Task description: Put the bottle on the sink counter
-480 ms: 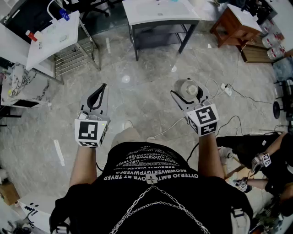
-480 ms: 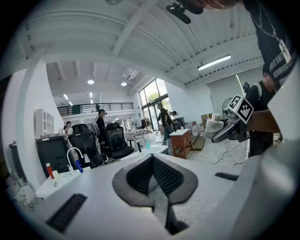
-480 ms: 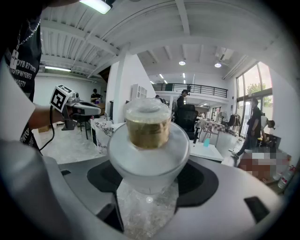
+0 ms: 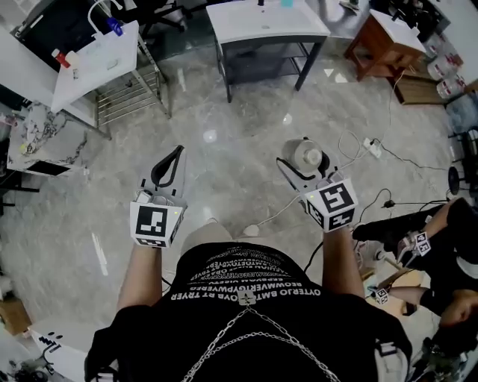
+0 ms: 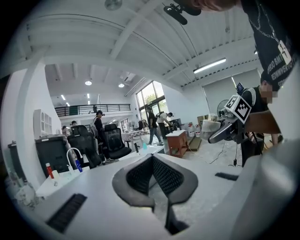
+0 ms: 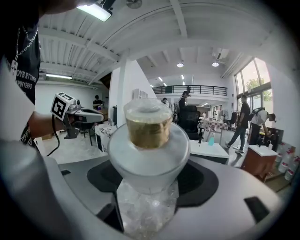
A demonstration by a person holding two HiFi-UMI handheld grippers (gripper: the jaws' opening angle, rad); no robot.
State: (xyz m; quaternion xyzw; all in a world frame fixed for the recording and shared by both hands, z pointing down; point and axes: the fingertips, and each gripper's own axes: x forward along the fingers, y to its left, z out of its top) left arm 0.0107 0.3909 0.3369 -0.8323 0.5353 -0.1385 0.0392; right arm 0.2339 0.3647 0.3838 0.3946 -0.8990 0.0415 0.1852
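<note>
Carrying step: my right gripper (image 4: 305,166) pinches the bottle (image 4: 308,154), left gripper (image 4: 171,160) pressed together; next I must reach the far sink counter (image 4: 246,27)

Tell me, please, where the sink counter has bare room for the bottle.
The sink counter looks bare along its front edge and left end; only a small teal item sits at the back. The floor leading to it is open; a power strip clutters the right.
</note>
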